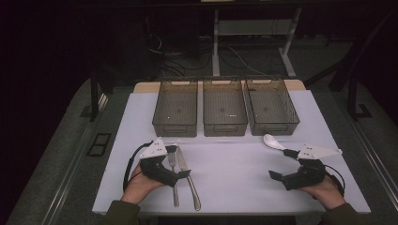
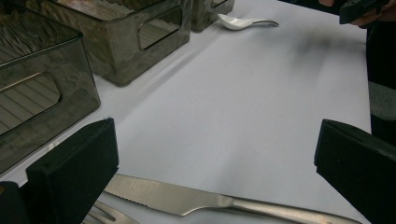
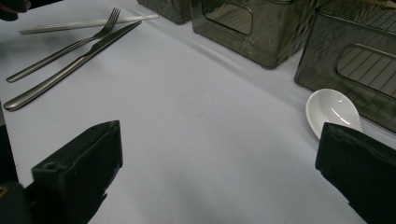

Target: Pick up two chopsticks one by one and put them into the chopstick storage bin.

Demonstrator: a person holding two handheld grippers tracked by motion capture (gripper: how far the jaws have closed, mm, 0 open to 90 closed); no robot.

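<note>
Three smoky plastic bins (image 1: pixel 225 112) line the far edge of our white table (image 1: pixel 234 173), side by side and just about touching, and we can see right through their walls. Down at the near left, our left gripper (image 1: pixel 180 161) hovers over the cutlery with its jaws spread wide, nothing pinched between them. Over at the near right, our right gripper (image 1: pixel 284 164) sits low with its jaws spread just as wide, also gripping nothing. Now the smaller pieces: the knife (image 1: pixel 190 180) lies flat on the table, running toward us, its serrated blade passing between the left jaws in the left gripper view. The fork (image 1: pixel 173 178) lies right beside it on the left, parallel. The white spoon (image 1: pixel 272 142) rests in front of the right-hand bin, just beside one right jaw.
</note>
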